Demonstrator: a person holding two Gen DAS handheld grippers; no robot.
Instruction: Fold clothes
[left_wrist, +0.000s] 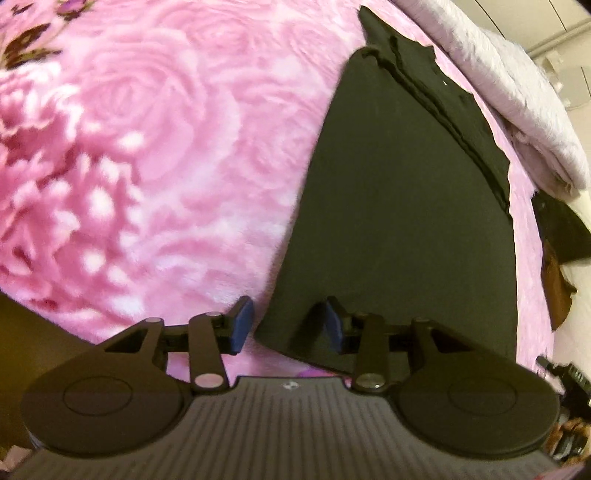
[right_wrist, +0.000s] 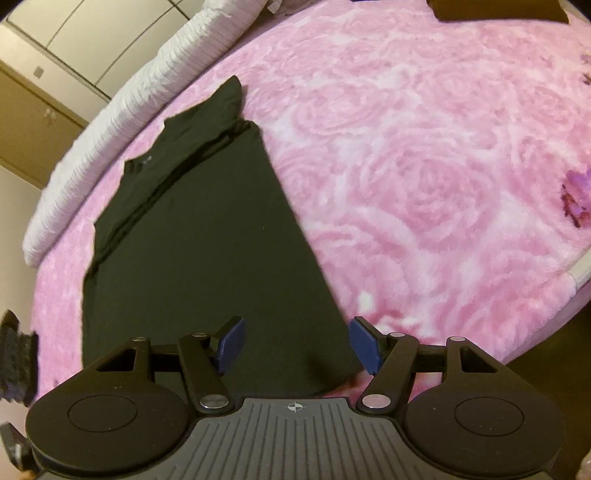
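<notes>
Black T-shirt (right_wrist: 207, 236) lies lengthwise ahead of both grippers – left gripper (left_wrist: 286, 325) & right gripper (right_wrist: 297, 345) released, straddling its near hem corners

Garment (right_wrist: 207, 236) flat on blanket (right_wrist: 424, 177); pillow (right_wrist: 122, 125) beyond its far edge.

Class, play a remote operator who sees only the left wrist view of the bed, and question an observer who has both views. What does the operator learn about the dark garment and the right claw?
Operator: Is the right claw open?
Observer: Yes, the right claw is open, empty, at the dark garment's near edge.
Operator: Anything at the bed's far end?
Observer: A dark folded item lies on the pink blanket there.
Operator: What is beyond the white bedding?
Observer: Past the white bedding, cream cabinet doors.
</notes>
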